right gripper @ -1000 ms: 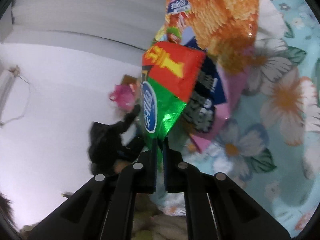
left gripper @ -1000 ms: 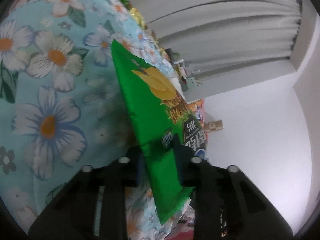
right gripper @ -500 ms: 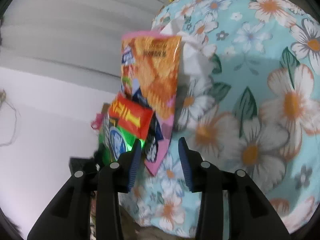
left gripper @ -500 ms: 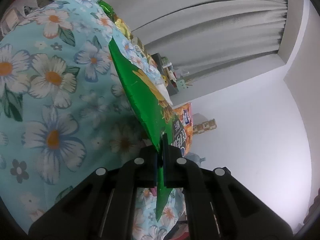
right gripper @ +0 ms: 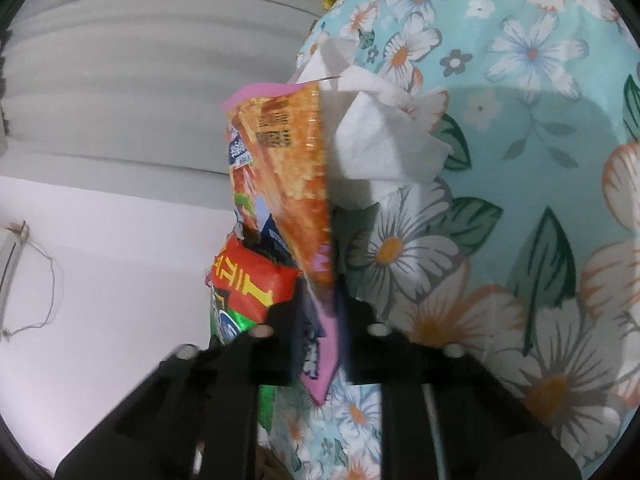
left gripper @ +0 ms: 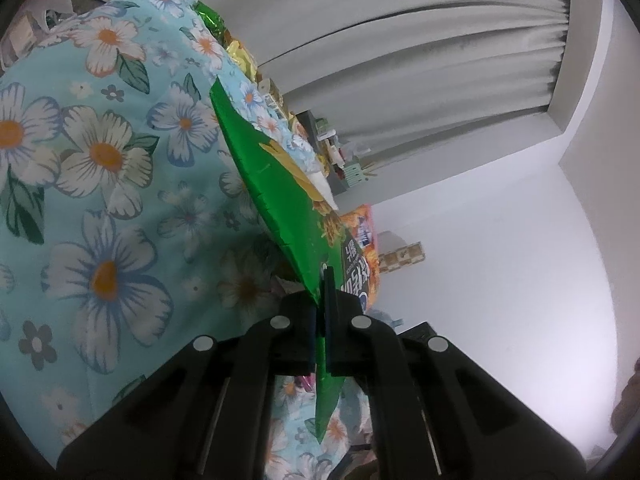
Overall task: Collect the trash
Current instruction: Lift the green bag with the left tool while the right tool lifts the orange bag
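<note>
1. Left wrist: left gripper [left gripper: 319, 320] pinches the green snack bag [left gripper: 276, 200], which slants toward 11 o'clock above the floral cloth [left gripper: 100, 200]; lift it steadily.
2. Right wrist: right gripper [right gripper: 320, 332], jaws parted, straddles the orange snack bag [right gripper: 284, 168]'s lower corner at 12 o'clock; close squarely before pulling.

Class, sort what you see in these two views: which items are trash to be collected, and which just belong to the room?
Trash:
green snack bag, held in left tongs
orange snack bag, between right tongs
crumpled white tissue

Just there:
floral cloth
grey curtain
</note>
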`<state>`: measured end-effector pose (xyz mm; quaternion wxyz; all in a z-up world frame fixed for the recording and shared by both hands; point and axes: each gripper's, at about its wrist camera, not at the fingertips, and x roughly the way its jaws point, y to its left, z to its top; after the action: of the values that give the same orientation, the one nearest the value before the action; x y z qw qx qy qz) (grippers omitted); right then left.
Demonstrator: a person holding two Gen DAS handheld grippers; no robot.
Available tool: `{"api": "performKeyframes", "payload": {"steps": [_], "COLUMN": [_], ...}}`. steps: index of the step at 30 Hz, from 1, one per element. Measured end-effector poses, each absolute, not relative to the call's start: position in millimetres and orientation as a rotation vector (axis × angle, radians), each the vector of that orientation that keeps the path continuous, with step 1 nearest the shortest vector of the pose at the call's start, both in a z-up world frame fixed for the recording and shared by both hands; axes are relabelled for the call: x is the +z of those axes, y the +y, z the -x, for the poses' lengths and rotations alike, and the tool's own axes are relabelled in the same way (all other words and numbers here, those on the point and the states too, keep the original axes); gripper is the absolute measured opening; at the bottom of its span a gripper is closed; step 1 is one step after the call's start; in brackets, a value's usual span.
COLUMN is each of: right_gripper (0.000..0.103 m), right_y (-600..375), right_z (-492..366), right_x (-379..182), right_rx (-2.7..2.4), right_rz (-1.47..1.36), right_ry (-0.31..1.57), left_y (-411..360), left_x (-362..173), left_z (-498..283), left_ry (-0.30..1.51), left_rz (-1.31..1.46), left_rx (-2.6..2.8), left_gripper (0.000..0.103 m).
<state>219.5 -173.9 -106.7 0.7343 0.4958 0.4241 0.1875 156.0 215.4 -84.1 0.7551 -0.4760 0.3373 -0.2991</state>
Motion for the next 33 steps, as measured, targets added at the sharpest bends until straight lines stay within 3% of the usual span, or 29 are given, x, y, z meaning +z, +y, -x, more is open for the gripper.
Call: {"api": "performKeyframes", "payload": {"steps": [9,17,21,24,26,30,33], "right_gripper": [0.005,0.005,0.009,0.028,0.031,0.031,0.015], "right_y": [-190,-230,-242,-245,-246,-242,-237], "right_z": [-195,-159,-160,-163,-164,-169,-170], "right_x": [-69,-65,-81,-92,-98,-104,-95], "right_rx": [0.396,0.315,0.306,0.279,0.279,0.276,0.298], "right_rz": [-0.996,-1.004,-1.061,-1.091,-1.105,-1.098,-1.068], "right_ry": [0.843,0.799,0.826,0.848,0.857,0.849,0.830], "left_y": [218,205,188,176,173,168,167], "left_x": [-68,-49,-42,-36,-33,-31,-25], "left_z": [-153,-150,-150,-150,-149,-145,-143], "left_ry": [0.678,0.683,0.704,0.709,0.706,0.704,0.693], "left_rz": [1.067,0.917,0.803,0.734,0.696,0.636,0.617], "left_rx": [-0.704,-0.658,-0.618,-0.600,-0.591,-0.574,-0.575], "left_gripper": [0.000,0.000,0.000,0.000,0.000,0.000,0.000]}}
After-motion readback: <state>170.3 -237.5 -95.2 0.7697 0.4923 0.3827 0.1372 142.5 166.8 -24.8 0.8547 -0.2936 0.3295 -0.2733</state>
